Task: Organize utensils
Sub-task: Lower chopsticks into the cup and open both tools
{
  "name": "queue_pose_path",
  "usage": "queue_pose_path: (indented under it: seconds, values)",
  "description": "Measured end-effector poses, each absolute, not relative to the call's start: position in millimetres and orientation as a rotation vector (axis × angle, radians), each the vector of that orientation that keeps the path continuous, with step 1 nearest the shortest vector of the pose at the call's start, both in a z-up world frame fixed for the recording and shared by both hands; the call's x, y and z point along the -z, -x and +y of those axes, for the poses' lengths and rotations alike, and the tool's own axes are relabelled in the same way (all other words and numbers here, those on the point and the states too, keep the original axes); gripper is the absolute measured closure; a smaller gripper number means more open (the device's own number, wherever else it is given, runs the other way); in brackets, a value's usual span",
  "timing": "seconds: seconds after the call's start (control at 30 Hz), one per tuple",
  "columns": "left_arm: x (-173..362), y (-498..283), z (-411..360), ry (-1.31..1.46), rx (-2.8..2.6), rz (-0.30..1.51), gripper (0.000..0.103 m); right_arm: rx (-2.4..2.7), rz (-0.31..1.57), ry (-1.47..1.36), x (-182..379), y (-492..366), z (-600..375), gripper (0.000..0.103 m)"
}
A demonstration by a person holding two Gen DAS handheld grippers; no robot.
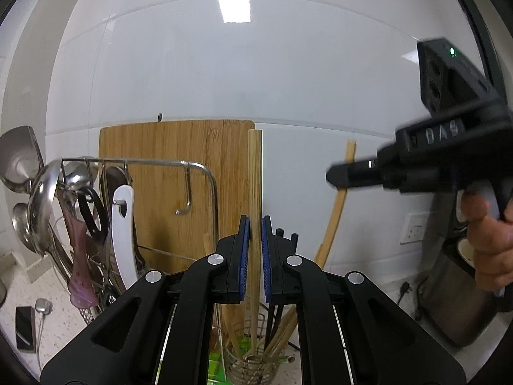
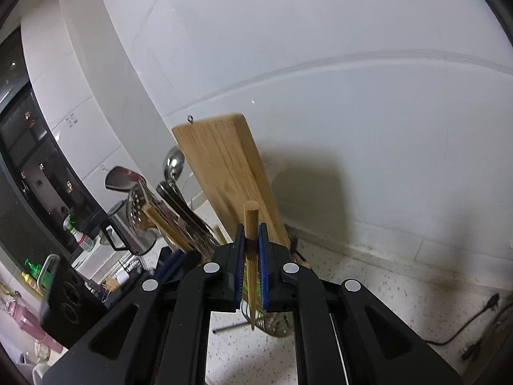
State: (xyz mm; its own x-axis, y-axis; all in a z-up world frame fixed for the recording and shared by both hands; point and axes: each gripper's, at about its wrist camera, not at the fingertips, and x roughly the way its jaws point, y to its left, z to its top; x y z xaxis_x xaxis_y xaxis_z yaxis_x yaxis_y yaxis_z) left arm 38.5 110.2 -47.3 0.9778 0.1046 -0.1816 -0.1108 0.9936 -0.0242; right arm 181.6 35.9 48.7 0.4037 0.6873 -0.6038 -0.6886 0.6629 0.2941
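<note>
My left gripper (image 1: 255, 234) is shut on a bamboo chopstick (image 1: 255, 173) that stands upright, its lower end down in a wire utensil cup (image 1: 247, 369) holding several more chopsticks. My right gripper (image 2: 251, 243) is shut on another bamboo chopstick (image 2: 250, 221), held upright above the same wire cup (image 2: 275, 324). In the left wrist view the right gripper (image 1: 333, 176) is at the right, blurred, holding its chopstick (image 1: 336, 211) aslant beside the cup.
A wooden cutting board (image 1: 173, 166) leans on the white wall behind the cup. A wire rack (image 1: 134, 173) at left holds ladles, scissors and a white-handled tool. A phone (image 1: 25, 327) and spoon lie on the counter. A steel kettle (image 1: 461, 292) stands right.
</note>
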Motion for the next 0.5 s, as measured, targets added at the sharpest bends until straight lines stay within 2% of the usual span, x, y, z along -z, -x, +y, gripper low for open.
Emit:
queue_pose_path:
  seconds: [0.5]
  values:
    - [60, -41, 117, 0.051, -0.096, 0.200, 0.096, -0.873, 0.648, 0.041, -62, -174, 52, 0.098]
